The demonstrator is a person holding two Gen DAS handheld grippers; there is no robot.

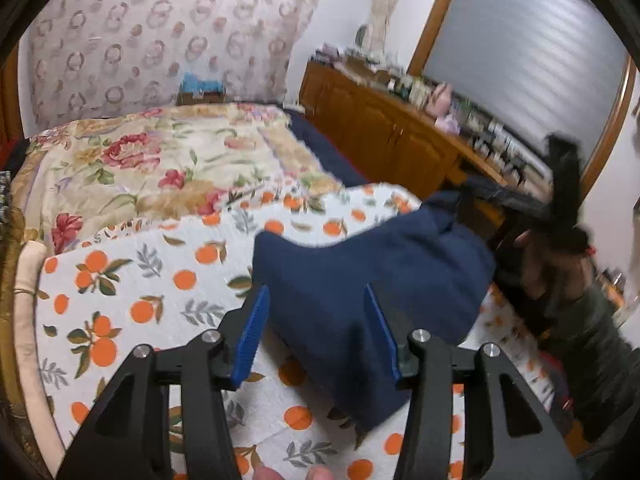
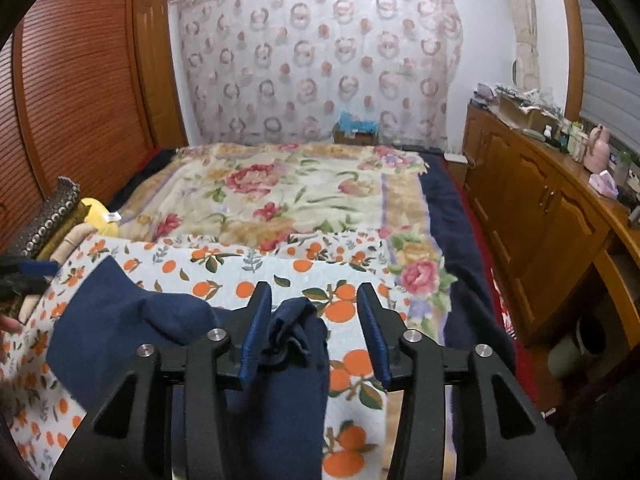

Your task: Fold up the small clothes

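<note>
Bedroom setting: work surface is a bed, with an orange-print sheet (image 2: 256, 276) spread over a floral blanket (image 2: 280, 188); wooden sideboard (image 2: 532, 200) along one wall, patterned curtain (image 2: 320, 60) at the far end.

Task item: one navy garment (image 1: 360, 280), lying on the orange-print sheet. Exact type not determinable from these views; soft knit, small. In the left wrist view it sits as a rounded, doubled-over mass just ahead of the fingers. In the right wrist view a bunched corner of it (image 2: 294, 320) stands up between the fingers, with a broad flap spreading off to the left.

Left gripper (image 1: 318, 332): jaws apart, about half open. Cloth lies between and under the blue pads (image 1: 252, 332); no pinch visible, neither pad pressing the fabric.

Right gripper (image 2: 314, 330): jaws likewise apart, roughly half open. Bunched corner sits in the gap, close to the left pad, clear of the right one. Not gripped.

Judgement on step: a fold appears to have been laid down and both grippers have let go; garment is released, resting on the sheet. Fold looks loose, edges uneven, corner rucked.

Next move calls for: backing both grippers clear without dragging cloth, then choosing fresh grip points on the outer edge for a second fold. The rucked corner would want flattening first, else the next fold will stack crooked.

Frame edges blurred on the left view; the right gripper (image 1: 560, 184) there is only a dark smear.
</note>
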